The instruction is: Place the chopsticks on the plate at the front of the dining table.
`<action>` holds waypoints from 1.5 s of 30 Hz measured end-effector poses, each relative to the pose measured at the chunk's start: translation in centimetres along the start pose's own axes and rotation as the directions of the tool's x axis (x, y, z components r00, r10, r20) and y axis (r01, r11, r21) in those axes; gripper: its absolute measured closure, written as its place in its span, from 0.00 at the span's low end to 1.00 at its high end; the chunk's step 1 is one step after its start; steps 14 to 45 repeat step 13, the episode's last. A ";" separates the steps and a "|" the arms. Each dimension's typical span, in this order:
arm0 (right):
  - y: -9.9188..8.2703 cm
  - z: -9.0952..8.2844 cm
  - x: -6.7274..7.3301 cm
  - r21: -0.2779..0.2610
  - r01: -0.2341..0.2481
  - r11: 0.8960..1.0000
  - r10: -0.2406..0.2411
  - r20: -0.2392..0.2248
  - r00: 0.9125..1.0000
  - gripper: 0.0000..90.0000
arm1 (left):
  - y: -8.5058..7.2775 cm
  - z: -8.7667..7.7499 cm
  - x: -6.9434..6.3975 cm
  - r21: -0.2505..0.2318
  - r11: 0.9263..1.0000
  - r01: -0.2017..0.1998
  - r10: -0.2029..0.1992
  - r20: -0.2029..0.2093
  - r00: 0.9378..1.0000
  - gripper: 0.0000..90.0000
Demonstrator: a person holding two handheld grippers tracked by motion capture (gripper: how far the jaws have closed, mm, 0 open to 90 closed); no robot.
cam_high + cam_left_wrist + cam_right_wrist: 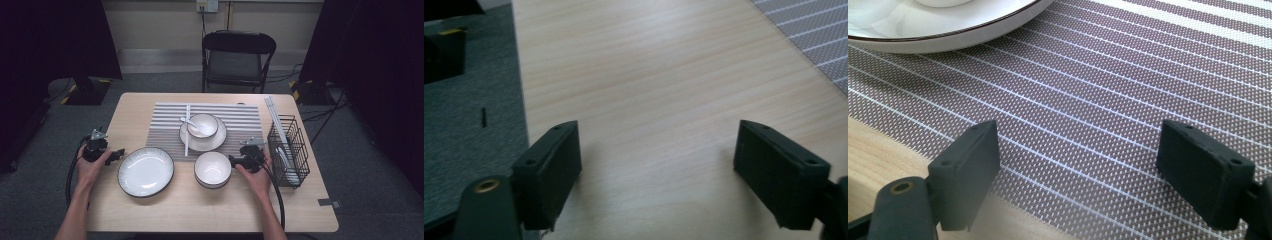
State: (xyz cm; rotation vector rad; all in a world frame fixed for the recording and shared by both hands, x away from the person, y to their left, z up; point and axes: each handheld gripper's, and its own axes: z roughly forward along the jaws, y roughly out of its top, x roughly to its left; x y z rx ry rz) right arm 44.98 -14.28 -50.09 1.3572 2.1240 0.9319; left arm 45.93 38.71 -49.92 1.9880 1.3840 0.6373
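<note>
A black folding chair [238, 56] stands beyond the surface [200, 210]; a wire basket [289, 150] holds white pieces.

A light wooden table [150, 210] with rounded corners is seen standing on grey carpet [365, 165]. A striped placemat [235, 117] is laid across its far middle. On the bare wood, a large black-rimmed plate [145, 171] is set near the front left, with a stack of white bowls [212, 169] just right of it, at the mat's front edge. A black wire basket [288, 150] is placed by the right edge. White rods [274, 111] are leaned at the basket's far side.
</note>
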 end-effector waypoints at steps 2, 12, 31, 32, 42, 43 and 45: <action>0.0 0.0 0.0 0.000 -0.001 1.000 0.001 0.000 1.000 0.19 | -0.1 0.0 0.0 -0.012 1.000 0.002 -0.002 -0.003 1.000 0.18; 0.0 0.0 0.0 0.000 0.000 1.000 0.000 0.000 1.000 0.19 | -0.3 0.2 0.3 -0.021 0.999 0.026 -0.026 0.023 0.999 0.16; 0.0 0.0 0.0 0.000 0.000 1.000 0.000 0.000 1.000 0.19 | -0.3 0.2 0.3 -0.021 0.999 0.027 -0.026 0.025 0.999 0.16; 0.0 0.0 0.0 0.000 0.000 1.000 0.000 0.000 1.000 0.19 | -0.3 0.2 0.3 -0.021 0.999 0.027 -0.026 0.025 0.999 0.16; 0.0 0.0 0.0 0.000 0.000 1.000 0.000 0.000 1.000 0.19 | -0.3 0.2 0.3 -0.021 0.999 0.027 -0.026 0.025 0.999 0.16; 0.0 0.0 0.0 0.000 0.000 1.000 0.000 0.000 1.000 0.19 | -0.3 0.2 0.3 -0.021 0.999 0.027 -0.026 0.025 0.999 0.16; 0.0 0.0 0.0 0.000 0.000 1.000 0.000 0.000 1.000 0.19 | -0.3 0.2 0.3 -0.021 0.999 0.027 -0.026 0.025 0.999 0.16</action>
